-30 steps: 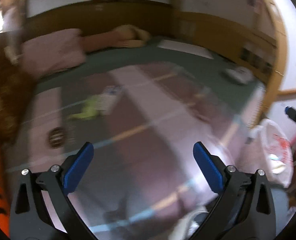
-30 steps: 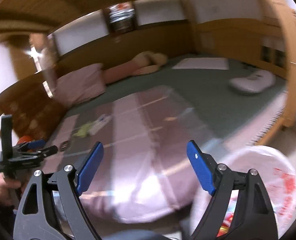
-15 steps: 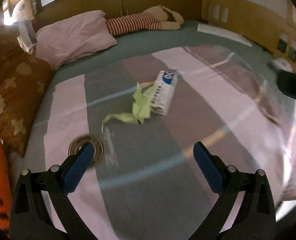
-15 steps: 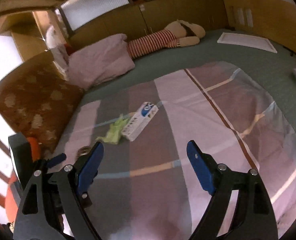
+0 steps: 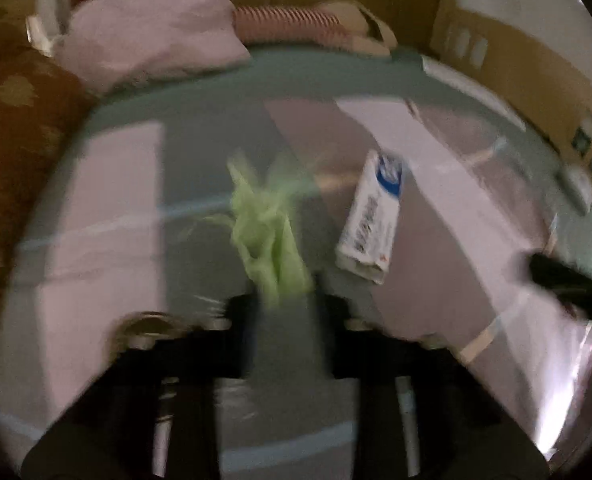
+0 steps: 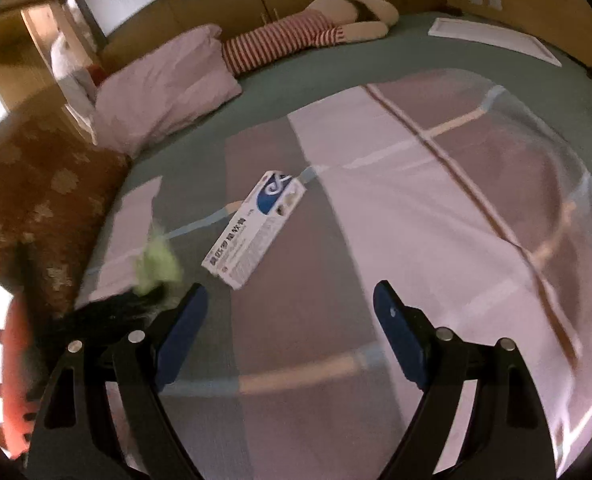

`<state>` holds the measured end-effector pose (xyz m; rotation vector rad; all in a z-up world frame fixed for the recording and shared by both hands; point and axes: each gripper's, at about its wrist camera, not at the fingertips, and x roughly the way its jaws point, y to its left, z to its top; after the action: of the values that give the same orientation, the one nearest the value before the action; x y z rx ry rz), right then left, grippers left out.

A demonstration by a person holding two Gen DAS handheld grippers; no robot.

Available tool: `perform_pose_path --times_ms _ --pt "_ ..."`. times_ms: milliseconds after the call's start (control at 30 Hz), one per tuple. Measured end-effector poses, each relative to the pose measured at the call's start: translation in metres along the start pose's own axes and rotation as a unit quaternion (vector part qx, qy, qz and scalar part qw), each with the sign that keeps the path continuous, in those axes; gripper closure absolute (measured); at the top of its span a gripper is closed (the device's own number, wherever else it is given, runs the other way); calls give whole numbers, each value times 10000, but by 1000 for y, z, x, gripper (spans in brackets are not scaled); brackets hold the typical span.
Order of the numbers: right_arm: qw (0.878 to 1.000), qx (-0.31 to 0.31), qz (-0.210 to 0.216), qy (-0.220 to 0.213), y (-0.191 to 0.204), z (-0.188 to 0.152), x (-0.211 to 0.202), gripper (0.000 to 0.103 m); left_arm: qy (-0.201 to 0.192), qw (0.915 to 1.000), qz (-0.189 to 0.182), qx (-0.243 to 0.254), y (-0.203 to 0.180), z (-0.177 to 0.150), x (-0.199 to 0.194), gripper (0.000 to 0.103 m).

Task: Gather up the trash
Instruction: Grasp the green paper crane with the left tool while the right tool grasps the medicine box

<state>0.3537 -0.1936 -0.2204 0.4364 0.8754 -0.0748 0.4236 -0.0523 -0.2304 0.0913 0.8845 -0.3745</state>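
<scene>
On the striped bedspread lie a crumpled green wrapper (image 5: 268, 232) and a white and blue carton (image 5: 371, 220), a small gap apart. My left gripper (image 5: 288, 308) is blurred; its jaws are closing, narrow, on the wrapper's near end. In the right wrist view the wrapper (image 6: 156, 264) is bunched at the tip of the blurred left gripper (image 6: 116, 308), left of the carton (image 6: 256, 228). My right gripper (image 6: 290, 300) is open and empty just short of the carton. It shows as a dark shape (image 5: 567, 280) at the right edge of the left wrist view.
A round brownish ring (image 5: 148, 324) lies beside the left gripper. A pink pillow (image 6: 164, 96), a striped plush doll (image 6: 296, 36) and a white flat sheet (image 6: 491, 40) lie at the far side. A brown floral cushion (image 6: 36, 200) and something orange (image 6: 16, 380) are at the left.
Both grippers have dropped toward the bed and come close to the trash. The left jaws went from wide open to narrow around the wrapper, which has shifted away from the carton.
</scene>
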Motion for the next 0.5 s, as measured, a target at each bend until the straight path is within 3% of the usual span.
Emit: perform_pose_path --times_ms 133,267,333,400,500 --pt "9990 -52 -448 68 45 12 54 20 -478 9941 420 -874 43 2 -85 87" --pt "9913 10 -1300 188 70 24 102 20 -940 9896 582 -924 42 -18 -159 87" --pt "9882 97 -1446 497 64 27 123 40 -1039 9900 487 -823 31 -34 -183 88" --pt "9884 85 -1451 437 57 27 116 60 -977 9919 280 -756 20 -49 -190 90" --pt "9943 -223 -971 373 51 15 87 63 -818 9949 161 -570 7 -56 -185 91"
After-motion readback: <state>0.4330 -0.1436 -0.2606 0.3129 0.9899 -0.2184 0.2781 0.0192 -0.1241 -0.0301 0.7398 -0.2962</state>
